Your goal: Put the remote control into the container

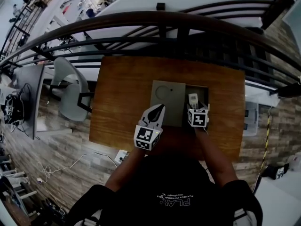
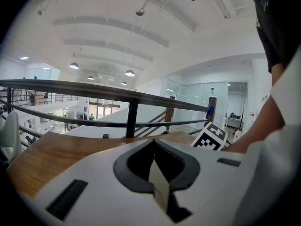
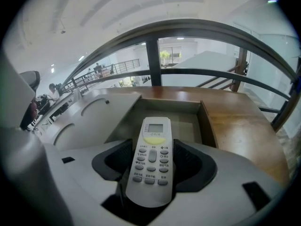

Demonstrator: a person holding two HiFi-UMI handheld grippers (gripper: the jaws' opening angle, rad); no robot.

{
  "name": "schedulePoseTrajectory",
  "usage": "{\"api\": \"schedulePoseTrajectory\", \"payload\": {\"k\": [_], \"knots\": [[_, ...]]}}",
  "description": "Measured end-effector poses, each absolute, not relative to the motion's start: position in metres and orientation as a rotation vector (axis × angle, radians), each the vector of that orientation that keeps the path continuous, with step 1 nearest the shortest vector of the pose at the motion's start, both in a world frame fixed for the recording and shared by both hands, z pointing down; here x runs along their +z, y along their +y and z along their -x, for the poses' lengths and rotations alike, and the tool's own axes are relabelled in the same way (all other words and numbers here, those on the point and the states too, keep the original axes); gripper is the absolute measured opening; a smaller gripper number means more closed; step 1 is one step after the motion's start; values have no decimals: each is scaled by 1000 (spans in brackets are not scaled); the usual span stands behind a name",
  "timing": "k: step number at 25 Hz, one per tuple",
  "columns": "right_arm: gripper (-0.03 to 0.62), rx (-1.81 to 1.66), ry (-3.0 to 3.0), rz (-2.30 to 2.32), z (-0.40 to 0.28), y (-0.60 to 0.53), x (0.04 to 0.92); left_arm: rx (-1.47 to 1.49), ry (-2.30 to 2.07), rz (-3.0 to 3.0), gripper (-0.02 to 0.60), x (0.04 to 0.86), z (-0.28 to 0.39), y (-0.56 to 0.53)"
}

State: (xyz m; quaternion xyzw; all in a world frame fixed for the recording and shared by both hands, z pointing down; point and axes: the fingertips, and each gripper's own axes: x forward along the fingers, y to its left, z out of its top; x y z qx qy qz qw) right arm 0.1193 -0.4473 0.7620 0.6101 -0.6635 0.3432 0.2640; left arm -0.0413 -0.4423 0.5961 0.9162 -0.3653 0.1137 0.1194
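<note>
A white remote control (image 3: pixel 151 159) with a small screen and grey buttons lies lengthwise between the jaws of my right gripper (image 3: pixel 151 147), which is shut on it. In the head view the remote control (image 1: pixel 193 99) hangs over the open grey container (image 1: pixel 201 92) on the wooden table (image 1: pixel 122 102). The container's lid (image 1: pixel 167 98) lies flapped open to the left. My left gripper (image 1: pixel 159 109) is at the lid's near left corner. In the left gripper view its jaws are shut on a thin grey-beige panel (image 2: pixel 158 179), seemingly the lid's edge.
A dark metal railing (image 1: pixel 141 25) runs along the table's far side, close behind the container. A grey chair (image 1: pixel 70 86) stands left of the table. The right gripper's marker cube (image 2: pixel 210 138) shows in the left gripper view. The lid's underside (image 3: pixel 89 114) has round recesses.
</note>
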Motion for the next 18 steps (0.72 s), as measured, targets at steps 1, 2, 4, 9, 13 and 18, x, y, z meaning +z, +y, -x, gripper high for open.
{"api": "schedulePoseTrajectory", "payload": {"k": [1,2,4,9,13,18], "knots": [[258,909,-1805,-1656,-119,-448,758,334,-1066,-2680,8,596,41,-441],[258,889,-1816,-1666,-119,-449,752,334,-1067,-2679,6,597,40,-440],[258,851,-1840,-1691,-120,-451,737,330,-1070,-2679,8,595,40,-438],[258,712,-1954,-1755,-117,-453,682,310,-1078,-2692,6,582,36,-432],[258,591,-2045,-1806,-117,-448,632,299,-1100,-2720,6,564,27,-428],[227,403,-2147,-1874,-111,-439,571,251,-1106,-2752,8,548,23,-425]]}}
